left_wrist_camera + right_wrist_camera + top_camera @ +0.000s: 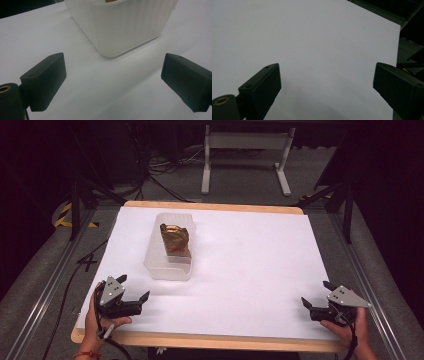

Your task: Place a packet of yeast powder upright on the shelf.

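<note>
Both of my claws rest low near my edge of the white tabletop [250, 265], jaws spread wide and holding nothing. Left claw [134, 288] sits nearest the work: just ahead of its open jaws stands the translucent, ribbed, rectangular plastic tub [169, 251], its rounded near corner [117, 32] close in front of the tips and a little to one side of the gap in the left gripper view. Inside the tub, beyond that near wall, a crumpled gold-and-brown foil-like packet [174, 239] stands up above the rim, with a reddish patch low on it.

Right claw [314, 302] is well apart from all this, with bare white surface ahead of its jaws.

From here I judge the main risk to be the tub itself. It looks light and sits loose on a smooth surface, so if my left claw comes in low it is likely to bump that corner and shove or spin the tub rather than reach what is in it. Pinching the thin wall could flex it and tip the tub. The packet looks crinkled and slippery; a shallow bite on its top could let it slide free or drag the tub up with it, unless the right claw comes across to steady the far side.
</note>
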